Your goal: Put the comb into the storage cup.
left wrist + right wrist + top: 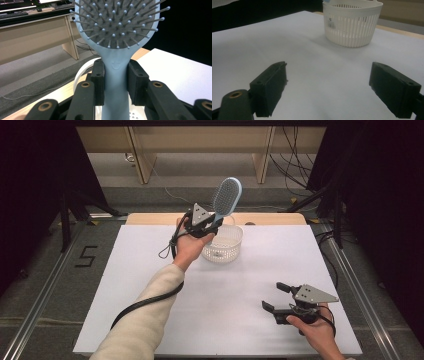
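Blue plastic is standing out in the high view, where the left gripper (212, 222) is clamping the handle of a hairbrush (226, 197) and holding it upright above the near rim of a white basket (231, 244) at the far side of the white table (225, 310), while the right gripper (274, 296) is resting low at the near right with its jaws spread wide around nothing. Looking along the left gripper (115, 80), both pads are pressing the brush (116, 32) handle, bristles facing the camera. Looking along the right gripper (328, 87), the jaws are gaping over bare table (287, 37), well short of the basket (352, 25).
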Tool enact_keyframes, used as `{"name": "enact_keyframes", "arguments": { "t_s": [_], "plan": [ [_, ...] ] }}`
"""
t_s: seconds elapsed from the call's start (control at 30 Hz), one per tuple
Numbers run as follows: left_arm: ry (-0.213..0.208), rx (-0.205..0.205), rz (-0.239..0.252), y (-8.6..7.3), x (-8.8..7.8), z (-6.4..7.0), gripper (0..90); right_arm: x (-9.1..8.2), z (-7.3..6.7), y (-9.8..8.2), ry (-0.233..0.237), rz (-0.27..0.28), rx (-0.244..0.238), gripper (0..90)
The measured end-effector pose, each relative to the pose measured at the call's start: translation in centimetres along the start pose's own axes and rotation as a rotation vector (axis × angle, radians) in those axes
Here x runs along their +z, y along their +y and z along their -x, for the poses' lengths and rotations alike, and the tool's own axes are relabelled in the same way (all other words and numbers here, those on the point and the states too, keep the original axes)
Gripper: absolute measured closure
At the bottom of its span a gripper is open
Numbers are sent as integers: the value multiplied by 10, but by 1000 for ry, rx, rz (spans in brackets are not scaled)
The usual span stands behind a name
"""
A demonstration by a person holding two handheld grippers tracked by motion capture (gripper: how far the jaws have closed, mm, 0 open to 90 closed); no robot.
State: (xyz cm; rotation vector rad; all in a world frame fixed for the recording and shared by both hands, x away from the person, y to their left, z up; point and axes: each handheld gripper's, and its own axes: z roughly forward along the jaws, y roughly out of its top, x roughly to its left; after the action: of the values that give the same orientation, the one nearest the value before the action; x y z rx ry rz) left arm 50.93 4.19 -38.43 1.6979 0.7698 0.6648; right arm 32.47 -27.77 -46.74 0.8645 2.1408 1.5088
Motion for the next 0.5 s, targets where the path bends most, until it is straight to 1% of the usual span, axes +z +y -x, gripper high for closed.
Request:
{"name": "enact_keyframes", "arguments": {
  "t_s": [0.5],
  "plan": [
    [0, -11, 3, 1, 4, -4, 697, 0, 0, 0, 3, -2, 6, 154]
  ]
}}
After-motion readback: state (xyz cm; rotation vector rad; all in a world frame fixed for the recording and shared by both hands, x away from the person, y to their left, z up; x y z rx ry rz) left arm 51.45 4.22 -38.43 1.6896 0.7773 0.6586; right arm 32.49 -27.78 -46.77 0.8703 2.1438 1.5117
